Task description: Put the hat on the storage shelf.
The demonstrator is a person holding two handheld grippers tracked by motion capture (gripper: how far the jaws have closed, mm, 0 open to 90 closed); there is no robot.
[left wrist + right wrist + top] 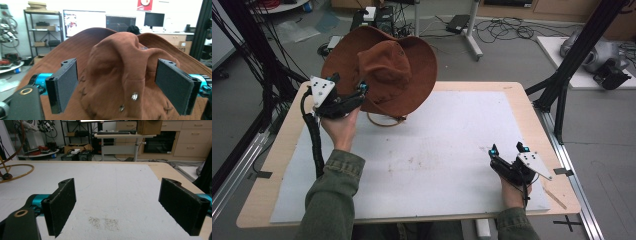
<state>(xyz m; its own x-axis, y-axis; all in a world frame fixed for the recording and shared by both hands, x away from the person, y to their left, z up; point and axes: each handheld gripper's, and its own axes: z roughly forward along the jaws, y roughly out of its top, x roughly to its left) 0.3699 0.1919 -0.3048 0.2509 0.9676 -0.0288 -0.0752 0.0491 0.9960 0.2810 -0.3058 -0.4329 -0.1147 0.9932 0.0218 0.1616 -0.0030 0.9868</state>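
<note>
A brown wide-brimmed hat [384, 67] sits tilted on a stand with a tan ring base [384, 120] at the back left of the table. My left gripper [348, 82] is raised against the hat's left side. In the left gripper view the hat's dented crown [117, 67] lies between the two black pads [66, 82], and my left gripper [120, 77] is open, its pads beside the crown without pressing on it. My right gripper [508, 149] rests low at the table's front right, open with nothing between its jaws [117, 195].
A white mat [452, 145] covers most of the wooden table [282, 145]. The ring base [15, 170] lies far left of my right gripper. Black frame posts [562, 85] stand at the right edge, with cables and boxes on the floor behind.
</note>
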